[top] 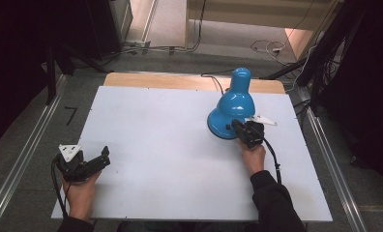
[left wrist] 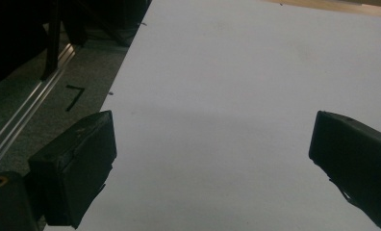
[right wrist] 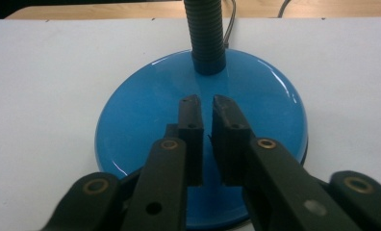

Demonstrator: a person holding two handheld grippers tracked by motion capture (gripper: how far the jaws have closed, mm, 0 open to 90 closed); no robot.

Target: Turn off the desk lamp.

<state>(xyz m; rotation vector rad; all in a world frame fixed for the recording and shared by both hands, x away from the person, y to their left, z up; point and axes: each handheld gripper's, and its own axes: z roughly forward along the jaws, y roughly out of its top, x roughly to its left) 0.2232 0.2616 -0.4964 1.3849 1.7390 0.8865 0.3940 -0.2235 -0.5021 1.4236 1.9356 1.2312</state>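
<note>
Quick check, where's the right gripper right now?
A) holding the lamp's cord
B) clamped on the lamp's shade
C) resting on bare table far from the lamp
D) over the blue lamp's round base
D: the right gripper sits over the glossy round base of the blue lamp, its fingers nearly together with a thin gap, short of the ribbed neck.

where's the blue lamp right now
The blue lamp stands on the white table, right of centre toward its far edge in the high view, with the right gripper over its round base.
</note>
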